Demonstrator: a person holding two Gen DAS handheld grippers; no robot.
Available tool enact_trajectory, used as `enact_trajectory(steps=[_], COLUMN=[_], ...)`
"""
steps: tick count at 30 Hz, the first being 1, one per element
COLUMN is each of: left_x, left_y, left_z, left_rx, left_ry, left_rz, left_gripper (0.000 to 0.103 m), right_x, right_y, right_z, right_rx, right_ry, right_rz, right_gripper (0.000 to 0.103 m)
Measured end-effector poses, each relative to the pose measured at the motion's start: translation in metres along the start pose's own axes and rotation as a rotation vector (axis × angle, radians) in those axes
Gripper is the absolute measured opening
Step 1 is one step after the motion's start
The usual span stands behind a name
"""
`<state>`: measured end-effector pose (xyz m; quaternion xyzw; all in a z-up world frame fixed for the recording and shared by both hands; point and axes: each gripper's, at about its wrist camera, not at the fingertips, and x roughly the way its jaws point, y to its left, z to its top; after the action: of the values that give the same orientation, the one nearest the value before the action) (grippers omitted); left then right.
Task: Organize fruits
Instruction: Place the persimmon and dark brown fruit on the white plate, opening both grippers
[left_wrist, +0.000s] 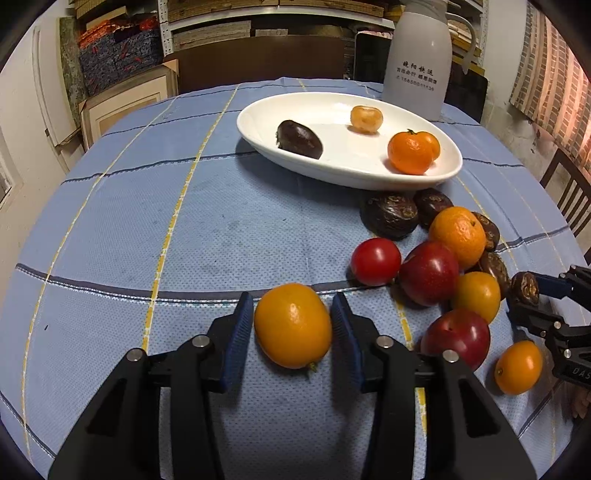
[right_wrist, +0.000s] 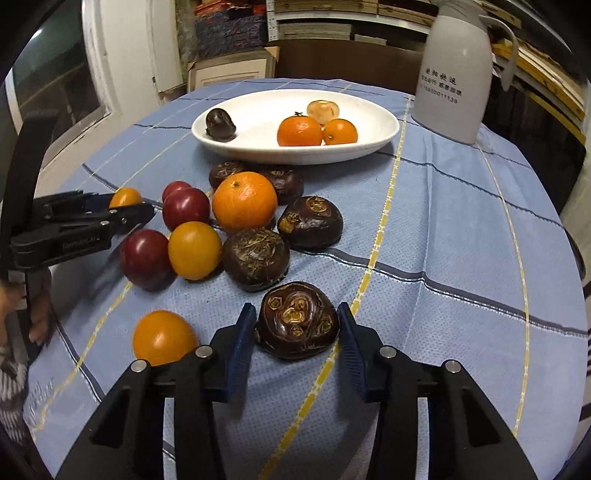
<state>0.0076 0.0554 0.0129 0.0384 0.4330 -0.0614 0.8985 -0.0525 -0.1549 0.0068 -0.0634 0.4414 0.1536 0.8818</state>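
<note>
My left gripper (left_wrist: 293, 325) is shut on a yellow-orange fruit (left_wrist: 293, 326), pads touching both its sides, just above the blue cloth. My right gripper (right_wrist: 297, 325) is shut on a dark brown water chestnut (right_wrist: 297, 325); it also shows at the right edge of the left wrist view (left_wrist: 524, 288). The white oval plate (left_wrist: 369, 177) at the back holds a dark chestnut (left_wrist: 299, 139), a peeled pale fruit (left_wrist: 365, 119) and an orange (left_wrist: 412, 152). A loose pile of red (right_wrist: 184, 208), yellow (right_wrist: 194, 249), orange (right_wrist: 244, 201) and dark fruits (right_wrist: 255, 258) lies in front of the plate.
A white thermos jug (left_wrist: 419, 55) stands behind the plate at the back right. The round table has a blue checked cloth (left_wrist: 147, 221). Shelves, boxes and a chair (left_wrist: 569, 195) surround it. Another yellow fruit (right_wrist: 162, 336) lies left of my right gripper.
</note>
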Motion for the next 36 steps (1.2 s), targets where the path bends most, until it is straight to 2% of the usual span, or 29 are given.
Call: enact_trajectory(steps=[3, 6, 12, 17, 23, 25, 26, 28, 30, 32, 34, 35, 36], left_x=[-0.004, -0.014, -0.027, 0.006, 0.059, 0.072, 0.073, 0.069, 0.06, 0.052, 0.04, 0.036, 0.03], left_y=[0.001, 0.009, 0.004, -0.017, -0.023, -0.023, -0.023, -0.025, -0.024, -0.022, -0.018, -0.017, -0.013], left_z=[0.001, 0.011, 0.071, 0.119, 0.156, 0.161, 0.159, 0.155, 0.151, 0.146, 0.137, 0.131, 0.122], left_rx=[-0.011, -0.059, -0.04, -0.008, -0.019, -0.023, -0.023, -0.004, -0.001, -0.007, -0.009, -0.01, -0.012], left_ry=[-0.015, -0.046, -0.129, -0.118, -0.052, -0.04, -0.042, -0.066, -0.093, -0.112, -0.137, -0.146, -0.156], left_rz=[-0.035, -0.073, -0.07, -0.071, -0.067, -0.057, -0.051, -0.041, -0.029, -0.031, -0.032, -0.021, 0.0], left_gripper=[0.036, 0.036, 0.036, 0.036, 0.037, 0.051, 0.065, 0.073, 0.084, 0.087, 0.093, 0.098, 0.098], right_x=[-0.004, -0.014, -0.03, -0.009, 0.042, 0.058, 0.067, 0.072, 0.072, 0.063, 0.051, 0.046, 0.041], right_y=[0.0, -0.011, -0.026, -0.035, -0.059, -0.068, -0.07, -0.076, -0.078, -0.081, -0.082, -0.083, -0.084], right_z=[0.0, 0.009, 0.067, 0.115, 0.156, 0.164, 0.167, 0.165, 0.163, 0.159, 0.151, 0.147, 0.141], right_rx=[0.002, 0.049, 0.119, 0.164, 0.243, 0.27, 0.281, 0.317, 0.326, 0.325, 0.328, 0.33, 0.334], right_ry=[-0.016, -0.069, -0.162, -0.189, -0.147, -0.138, -0.135, -0.15, -0.152, -0.176, -0.205, -0.215, -0.223], right_rz=[0.004, 0.01, 0.033, 0.049, 0.032, 0.033, 0.049, 0.086, 0.097, 0.095, 0.078, 0.075, 0.073], right_gripper=[0.045, 0.045, 0.045, 0.045, 0.045, 0.047, 0.047, 0.056, 0.057, 0.063, 0.076, 0.078, 0.081])
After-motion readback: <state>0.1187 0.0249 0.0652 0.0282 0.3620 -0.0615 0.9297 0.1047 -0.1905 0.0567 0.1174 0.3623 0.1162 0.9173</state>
